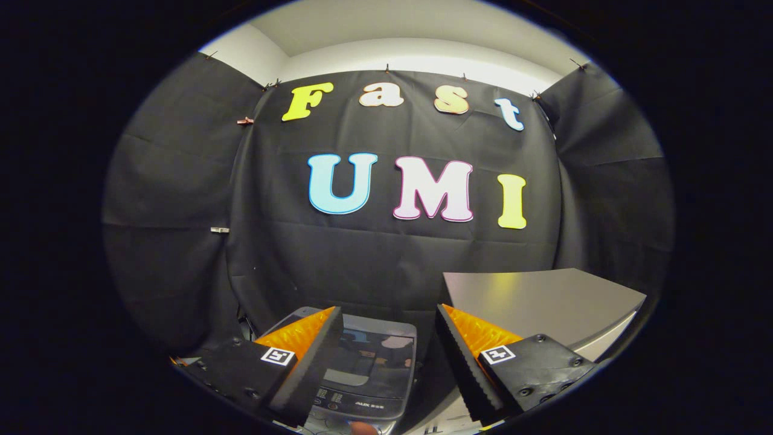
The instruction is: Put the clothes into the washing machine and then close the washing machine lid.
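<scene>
My gripper (386, 329) hangs open above the scene, its two orange-and-black fingers (302, 344) spread wide with nothing between them. Below and just ahead of the fingers stands the washing machine (374, 374), grey with a dark glossy lid that lies shut and mirrors the wall. A control panel runs along the washer's near edge. No clothes can be made out in this view.
A grey table (543, 302) stands to the right of the washer, beyond the right finger. Black cloth walls close the booth at the back and on both sides. Something small and pinkish (362, 428) shows at the washer's near edge, too little to tell.
</scene>
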